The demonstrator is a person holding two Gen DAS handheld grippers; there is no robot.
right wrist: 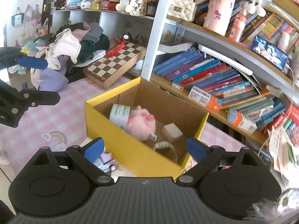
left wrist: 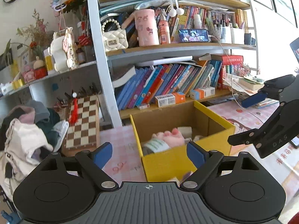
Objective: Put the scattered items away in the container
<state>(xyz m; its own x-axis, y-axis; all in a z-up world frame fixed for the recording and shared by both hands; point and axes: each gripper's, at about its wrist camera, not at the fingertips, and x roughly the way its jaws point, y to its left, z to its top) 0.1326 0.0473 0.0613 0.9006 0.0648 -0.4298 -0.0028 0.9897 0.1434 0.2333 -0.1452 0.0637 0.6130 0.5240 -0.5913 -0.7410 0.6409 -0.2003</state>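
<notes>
A yellow cardboard box (right wrist: 104,123) stands on the pink checked desk mat; it also shows in the left wrist view (left wrist: 164,164). Inside lie a pink plush toy (right wrist: 142,123), a roll of tape (right wrist: 119,114), a white block (right wrist: 172,132) and a fuzzy ring (right wrist: 165,147). My left gripper (left wrist: 149,152) is open and empty, just before the box's near wall. My right gripper (right wrist: 144,149) is open and empty, above the box's near corner. A small lilac item (right wrist: 106,158) lies on the mat outside the box, by my right gripper's left finger.
A chessboard case (right wrist: 115,63) and a heap of clothes (right wrist: 71,50) lie left of the box. A bookshelf (right wrist: 214,78) full of books stands behind it. Small boxes (right wrist: 203,98) sit on the lowest shelf. Papers and a cable (left wrist: 243,91) lie at the right.
</notes>
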